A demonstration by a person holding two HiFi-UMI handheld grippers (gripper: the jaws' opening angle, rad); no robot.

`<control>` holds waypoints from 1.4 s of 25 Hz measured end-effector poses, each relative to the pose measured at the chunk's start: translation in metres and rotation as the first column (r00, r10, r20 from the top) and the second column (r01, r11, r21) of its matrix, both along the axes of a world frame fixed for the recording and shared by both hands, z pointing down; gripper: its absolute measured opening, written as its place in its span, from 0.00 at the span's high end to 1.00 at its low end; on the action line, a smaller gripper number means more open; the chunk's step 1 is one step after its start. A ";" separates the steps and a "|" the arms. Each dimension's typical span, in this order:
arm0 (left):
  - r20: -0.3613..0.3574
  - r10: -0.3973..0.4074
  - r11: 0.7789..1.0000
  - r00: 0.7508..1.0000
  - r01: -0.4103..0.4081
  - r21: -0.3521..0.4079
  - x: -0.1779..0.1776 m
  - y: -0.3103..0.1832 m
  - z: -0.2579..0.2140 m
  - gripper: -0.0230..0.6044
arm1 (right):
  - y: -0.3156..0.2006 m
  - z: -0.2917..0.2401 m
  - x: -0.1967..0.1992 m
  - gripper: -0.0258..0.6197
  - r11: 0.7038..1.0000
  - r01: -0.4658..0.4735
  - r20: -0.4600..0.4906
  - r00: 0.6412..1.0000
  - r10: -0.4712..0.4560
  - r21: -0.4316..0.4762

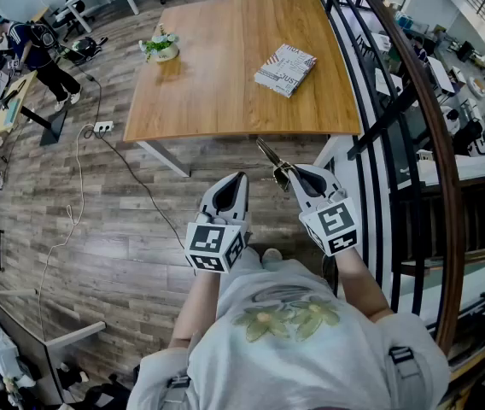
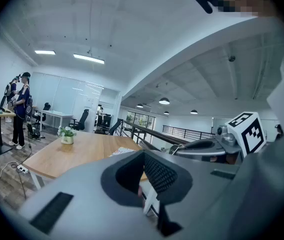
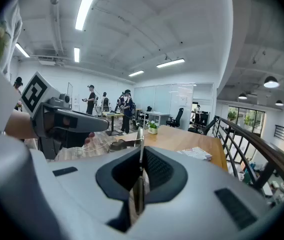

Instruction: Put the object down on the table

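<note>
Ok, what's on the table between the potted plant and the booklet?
Nothing: in the head view, only bare wooden table separates the potted plant from the booklet.

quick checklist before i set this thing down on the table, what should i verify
1. Grip on the object: ok. The right gripper is shut on the thin metal object, which sticks out ahead.
2. Landing spot: ok. The table is bare wood near its front edge; the booklet and plant pot sit farther back.
3. Gripper over the table: not ok. Both grippers are short of its near edge, above the floor.
4. Left gripper out of the way: ok. It is beside the right one, jaws together, holding nothing.
5. Clearance from the railing: cannot tell.
</note>
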State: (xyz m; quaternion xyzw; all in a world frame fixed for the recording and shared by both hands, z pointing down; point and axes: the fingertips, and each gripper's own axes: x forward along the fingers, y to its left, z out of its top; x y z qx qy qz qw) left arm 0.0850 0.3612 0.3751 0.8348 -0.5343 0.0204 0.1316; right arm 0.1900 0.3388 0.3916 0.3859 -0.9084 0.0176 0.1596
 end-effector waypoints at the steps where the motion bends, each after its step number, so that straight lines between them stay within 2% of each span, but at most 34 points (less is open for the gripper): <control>1: 0.002 0.000 1.000 1.000 0.000 0.001 0.001 0.000 0.000 0.94 | -0.001 0.000 0.001 0.95 1.000 -0.004 0.000 1.000 0.004 0.003; 8: 0.016 0.010 1.000 1.000 -0.010 0.016 0.007 -0.011 -0.001 0.94 | -0.013 -0.005 0.007 0.95 0.999 -0.023 0.019 1.000 0.022 0.023; 15: 0.025 0.015 1.000 1.000 -0.016 0.021 -0.003 -0.054 0.001 0.94 | -0.049 0.003 0.004 0.95 0.999 -0.043 0.027 0.999 0.043 0.005; 20: 0.032 0.029 1.000 0.999 -0.029 -0.004 -0.017 -0.103 0.006 0.94 | -0.097 0.008 -0.009 0.95 0.999 -0.052 0.029 0.998 0.052 -0.017; 28: 0.033 0.020 1.000 0.999 -0.020 -0.003 -0.062 -0.198 0.009 0.94 | -0.196 0.005 -0.044 0.95 0.997 -0.078 0.027 0.997 0.078 0.001; 35: 0.027 0.072 0.997 0.997 -0.072 0.005 -0.083 -0.256 0.007 0.94 | -0.254 0.004 -0.068 0.95 0.994 -0.114 0.014 0.993 0.114 0.000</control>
